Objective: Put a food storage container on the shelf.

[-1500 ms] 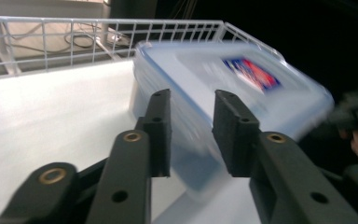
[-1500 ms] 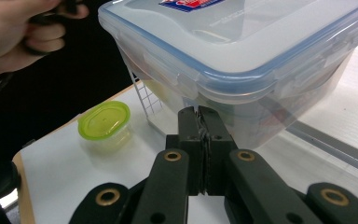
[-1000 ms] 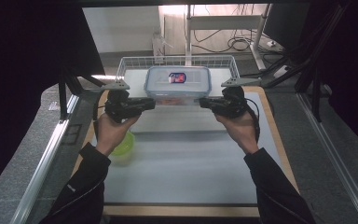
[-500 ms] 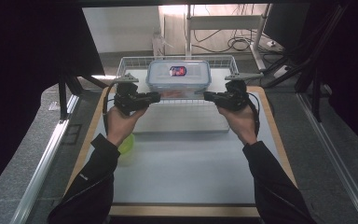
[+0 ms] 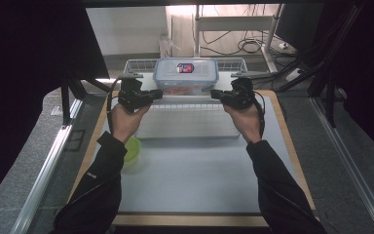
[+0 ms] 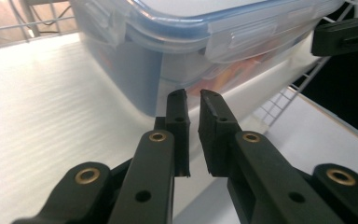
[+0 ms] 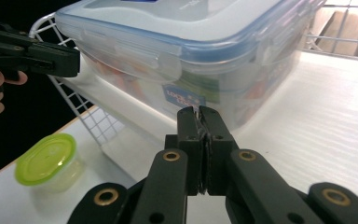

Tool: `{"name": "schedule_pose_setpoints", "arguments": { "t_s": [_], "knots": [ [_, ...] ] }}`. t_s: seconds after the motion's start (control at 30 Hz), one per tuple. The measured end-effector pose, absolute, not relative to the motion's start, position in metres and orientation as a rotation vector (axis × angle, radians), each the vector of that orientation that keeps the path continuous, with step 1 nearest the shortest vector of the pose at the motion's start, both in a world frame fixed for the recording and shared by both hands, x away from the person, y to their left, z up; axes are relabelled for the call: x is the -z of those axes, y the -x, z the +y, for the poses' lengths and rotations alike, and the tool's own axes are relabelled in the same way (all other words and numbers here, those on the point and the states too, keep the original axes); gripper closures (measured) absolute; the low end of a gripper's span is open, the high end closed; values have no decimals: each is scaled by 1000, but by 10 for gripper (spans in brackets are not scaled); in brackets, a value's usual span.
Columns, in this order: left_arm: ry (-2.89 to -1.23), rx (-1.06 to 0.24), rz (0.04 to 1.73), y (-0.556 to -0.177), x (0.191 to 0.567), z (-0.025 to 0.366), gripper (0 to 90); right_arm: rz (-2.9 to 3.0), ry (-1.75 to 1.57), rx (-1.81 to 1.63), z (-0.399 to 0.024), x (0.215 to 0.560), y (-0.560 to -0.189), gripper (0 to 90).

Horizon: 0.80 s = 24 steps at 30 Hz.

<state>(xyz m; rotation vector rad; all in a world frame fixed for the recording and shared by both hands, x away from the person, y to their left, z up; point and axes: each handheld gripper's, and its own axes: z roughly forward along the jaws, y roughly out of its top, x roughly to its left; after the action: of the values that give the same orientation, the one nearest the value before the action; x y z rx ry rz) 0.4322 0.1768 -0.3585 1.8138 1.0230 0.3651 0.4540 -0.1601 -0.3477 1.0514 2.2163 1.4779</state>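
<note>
A clear box with a blue-rimmed clip lid [image 5: 185,73] [image 6: 214,42] [image 7: 191,51], with red and orange things inside, stands at the far end of the white ribbed liner [image 5: 190,122] of a wire basket [image 5: 136,63]. My left gripper [image 5: 151,96] [image 6: 193,95] points at the box's left end, tips against its lower corner. Its jaws have just been closing to a thin slit with nothing between them. My right gripper [image 5: 214,92] [image 7: 198,112] is shut and empty, tips against the labelled right end wall. I cannot tell whether the box is lifted.
A small cup with a green lid [image 5: 132,146] [image 7: 46,161] sits on the grey mat [image 5: 195,180] under my left forearm. The basket's far wire wall is just behind the box. Cables and a shelf frame lie beyond the table.
Both hands have moved away from the person, and the box between the gripper tips has gone with them toward the basket's far wall. More of the green-lidded cup is uncovered.
</note>
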Motion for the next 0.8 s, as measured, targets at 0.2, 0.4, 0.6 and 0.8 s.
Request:
{"name": "schedule_pose_setpoints", "arguments": {
  "t_s": [0.2,0.4,0.6,0.8],
  "knots": [
    [-1814,-348,971,-426,364,176,781,2209,-1063,-1487,-166,350,-455,854],
    [-1823,-375,907,-406,368,178,596,2219,-1037,-1507,-172,351,-443,744],
    [-1823,-399,862,-386,374,182,421,2242,-967,-1458,-170,352,-425,571],
    [-1820,-394,839,-366,385,186,287,2270,-905,-1423,-169,358,-406,415]
  ]
}}
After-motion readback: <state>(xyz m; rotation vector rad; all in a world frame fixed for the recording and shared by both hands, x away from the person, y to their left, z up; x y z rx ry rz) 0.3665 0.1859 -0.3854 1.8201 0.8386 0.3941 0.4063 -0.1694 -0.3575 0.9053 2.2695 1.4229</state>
